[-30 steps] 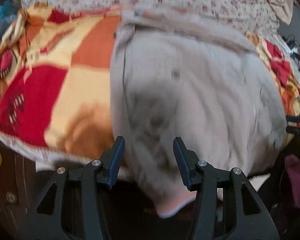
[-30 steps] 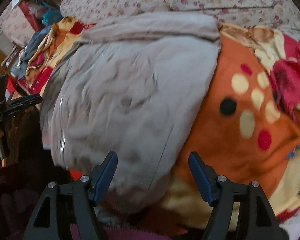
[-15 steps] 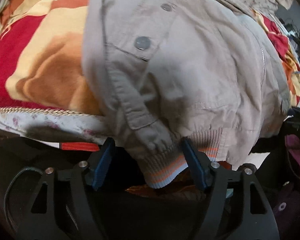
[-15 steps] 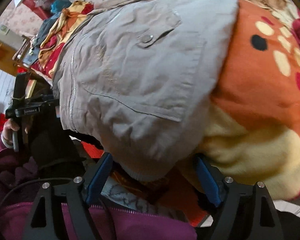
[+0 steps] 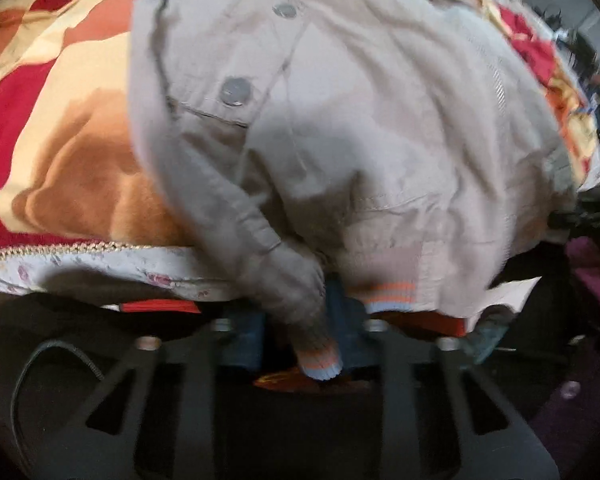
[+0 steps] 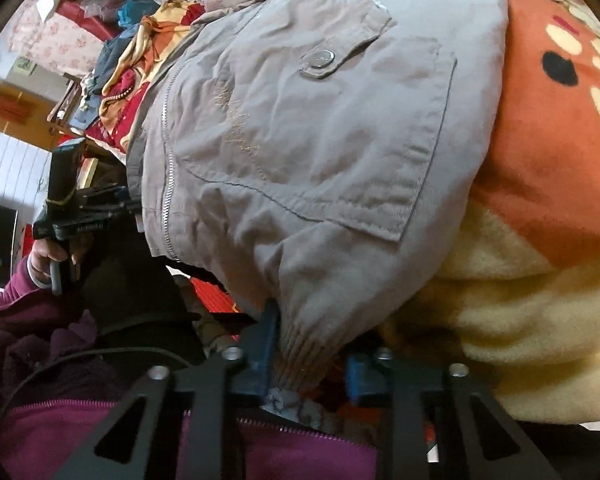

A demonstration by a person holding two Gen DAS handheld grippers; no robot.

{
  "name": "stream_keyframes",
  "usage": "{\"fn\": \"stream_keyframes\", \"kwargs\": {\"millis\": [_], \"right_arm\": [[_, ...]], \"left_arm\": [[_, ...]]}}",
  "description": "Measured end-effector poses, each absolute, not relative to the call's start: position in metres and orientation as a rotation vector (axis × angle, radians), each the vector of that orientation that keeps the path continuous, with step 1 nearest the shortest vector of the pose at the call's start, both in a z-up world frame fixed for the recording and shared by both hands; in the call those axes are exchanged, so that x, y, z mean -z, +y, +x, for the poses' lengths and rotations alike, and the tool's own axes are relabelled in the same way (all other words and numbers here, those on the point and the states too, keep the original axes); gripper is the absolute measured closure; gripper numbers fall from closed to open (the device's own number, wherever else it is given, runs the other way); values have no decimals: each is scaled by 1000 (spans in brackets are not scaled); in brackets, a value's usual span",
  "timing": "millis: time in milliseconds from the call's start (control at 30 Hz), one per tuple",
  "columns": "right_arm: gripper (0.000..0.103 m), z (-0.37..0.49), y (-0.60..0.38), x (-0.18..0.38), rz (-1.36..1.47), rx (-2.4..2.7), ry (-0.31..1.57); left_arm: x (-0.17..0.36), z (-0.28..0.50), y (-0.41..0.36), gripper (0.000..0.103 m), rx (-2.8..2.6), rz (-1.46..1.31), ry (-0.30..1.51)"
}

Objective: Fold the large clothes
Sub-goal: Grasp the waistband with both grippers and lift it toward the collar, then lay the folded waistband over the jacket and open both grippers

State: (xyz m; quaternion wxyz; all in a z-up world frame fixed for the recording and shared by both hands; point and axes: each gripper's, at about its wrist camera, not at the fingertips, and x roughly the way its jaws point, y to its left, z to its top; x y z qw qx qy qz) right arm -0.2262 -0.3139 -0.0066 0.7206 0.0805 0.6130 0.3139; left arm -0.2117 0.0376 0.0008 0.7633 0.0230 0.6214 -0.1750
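The beige zip-front cotton jacket (image 6: 312, 152) overhangs the bed's near edge on the red-orange fleece blanket (image 6: 548, 168). The left gripper (image 5: 306, 332) and right gripper (image 6: 310, 364) each clench its ribbed hem.

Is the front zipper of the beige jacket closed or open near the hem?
Closed, as far as it shows: on the jacket, the zipper teeth run joined in one line down the front. Its lowest end is hidden.
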Motion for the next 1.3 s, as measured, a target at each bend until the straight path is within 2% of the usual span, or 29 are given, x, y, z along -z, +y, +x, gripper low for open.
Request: {"fn": "stream_keyframes", "kwargs": {"millis": [67, 200, 433, 900, 1300], "right_arm": [[87, -230, -313, -5, 192, -726, 1333], [91, -235, -314, -45, 197, -792, 1236], [92, -220, -322, -102, 291, -819, 1034], [93, -145, -339, -148, 436, -695, 751], [93, -75, -352, -156, 459, -574, 687]], "left_arm": [[-15, -213, 47, 87, 409, -13, 1337], [-58, -211, 59, 88, 471, -76, 1267], [-122, -192, 70, 88, 482, -114, 1111], [-165, -119, 101, 88, 339, -215, 886], [-174, -45, 75, 88, 238, -125, 812]]}}
